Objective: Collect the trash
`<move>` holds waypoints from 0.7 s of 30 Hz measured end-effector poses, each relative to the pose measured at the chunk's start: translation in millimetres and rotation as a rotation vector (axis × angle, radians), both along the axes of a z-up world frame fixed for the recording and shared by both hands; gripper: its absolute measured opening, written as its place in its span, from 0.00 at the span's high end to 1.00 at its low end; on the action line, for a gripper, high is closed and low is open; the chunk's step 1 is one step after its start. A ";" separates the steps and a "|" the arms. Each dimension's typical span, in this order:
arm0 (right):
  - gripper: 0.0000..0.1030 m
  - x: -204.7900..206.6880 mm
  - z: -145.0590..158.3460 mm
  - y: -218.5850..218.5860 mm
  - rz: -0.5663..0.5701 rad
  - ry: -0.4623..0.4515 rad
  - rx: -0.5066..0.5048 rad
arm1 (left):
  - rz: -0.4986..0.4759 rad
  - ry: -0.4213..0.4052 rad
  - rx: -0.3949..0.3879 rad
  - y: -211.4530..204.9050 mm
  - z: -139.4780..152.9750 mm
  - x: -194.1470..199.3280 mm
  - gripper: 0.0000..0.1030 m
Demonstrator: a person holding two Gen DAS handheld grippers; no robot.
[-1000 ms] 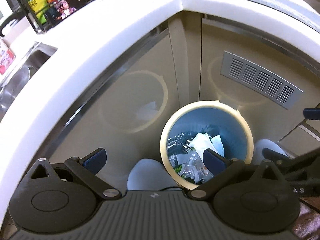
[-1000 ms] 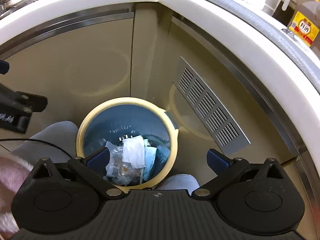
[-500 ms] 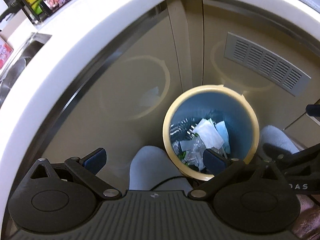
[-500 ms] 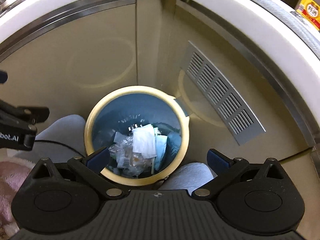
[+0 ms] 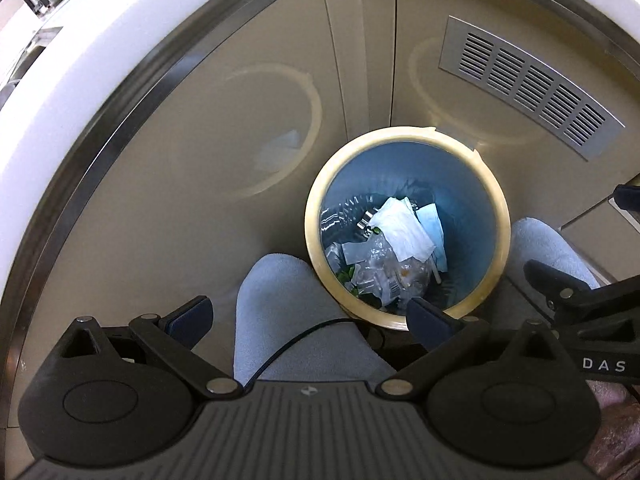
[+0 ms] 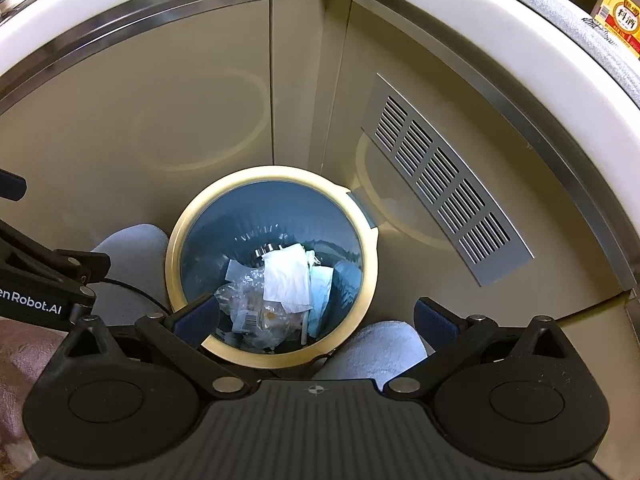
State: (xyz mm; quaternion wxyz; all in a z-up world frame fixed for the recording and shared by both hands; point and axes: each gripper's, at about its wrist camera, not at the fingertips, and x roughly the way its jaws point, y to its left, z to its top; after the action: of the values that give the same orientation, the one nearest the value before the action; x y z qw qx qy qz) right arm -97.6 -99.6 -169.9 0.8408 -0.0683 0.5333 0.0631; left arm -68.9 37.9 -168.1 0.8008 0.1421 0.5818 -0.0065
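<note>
Nearest, the left gripper [image 5: 308, 314] and the right gripper [image 6: 316, 316] were found spread wide, nothing held. Just beyond, two grey-socked feet [image 5: 296, 320] flanked the bin [image 6: 272, 360], which stood in the cabinet corner. Trash [image 6: 280, 292], tissue and clear wrappers, lay at its bottom. Judged advisable: the liner should be gripped at the rim on opposite sides and lifted evenly. Farthest, a vent grille [image 6: 448, 184] was noted.

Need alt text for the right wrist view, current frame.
A round bin with a cream rim and blue liner stands in a cabinet corner, holding tissue and plastic wrappers. The open, empty right claw hangs above it, with a vent grille at right.
</note>
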 end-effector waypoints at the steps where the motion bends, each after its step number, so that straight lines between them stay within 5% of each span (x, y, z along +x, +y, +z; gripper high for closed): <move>1: 0.00 0.2 -0.3 -0.1 -0.001 0.002 0.001 | 0.001 0.001 0.000 -1.0 -0.2 0.0 0.00; 21: 0.00 -0.1 -0.9 0.6 0.000 0.006 0.000 | 0.000 -0.014 0.009 -0.8 3.8 0.0 0.00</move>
State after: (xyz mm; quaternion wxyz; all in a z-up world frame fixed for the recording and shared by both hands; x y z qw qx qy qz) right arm -97.7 -99.0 -170.8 0.8393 -0.0681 0.5357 0.0632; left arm -68.9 37.2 -164.3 0.8042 0.1458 0.5761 -0.0029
